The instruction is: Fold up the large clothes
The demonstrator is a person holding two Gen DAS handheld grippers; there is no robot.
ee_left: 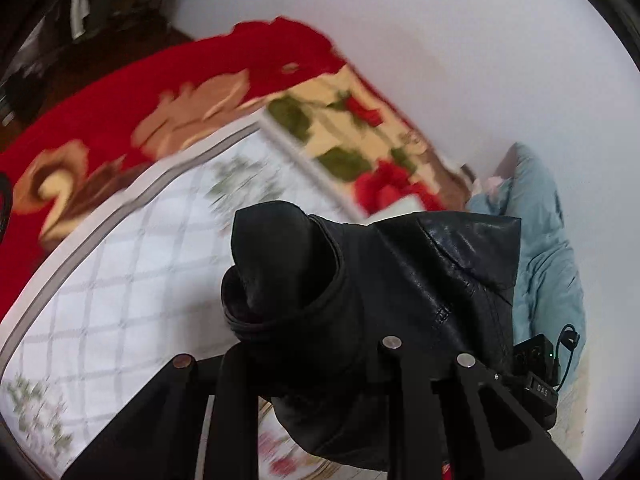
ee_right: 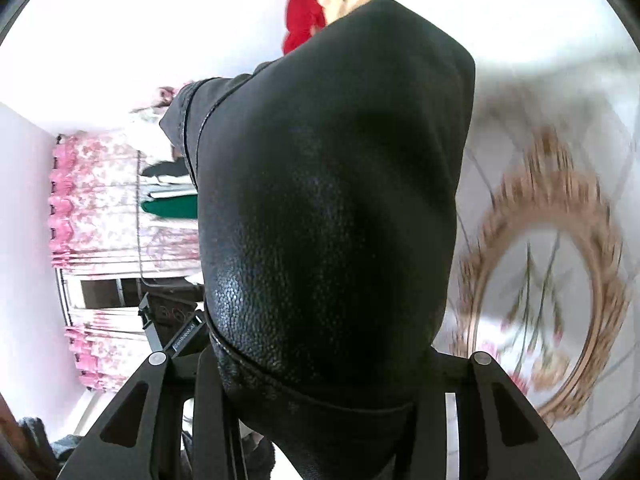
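A black leather jacket [ee_left: 420, 292] hangs lifted above the bed, held by both grippers. My left gripper [ee_left: 316, 364] is shut on the jacket near a cuffed sleeve opening [ee_left: 276, 276]; its fingertips are buried in the leather. In the right wrist view the jacket [ee_right: 332, 220] fills the middle of the frame and drapes over my right gripper [ee_right: 320, 380], which is shut on it, fingertips hidden. The other gripper's black body [ee_right: 176, 328] shows at the left behind the jacket.
A white quilted bed cover [ee_left: 120, 280] with a grid and flower print lies below. A red floral blanket [ee_left: 120, 120] lies at its far side. A light blue garment [ee_left: 548, 256] lies at the right by the white wall. Pink floral curtains [ee_right: 92, 208] hang at the left.
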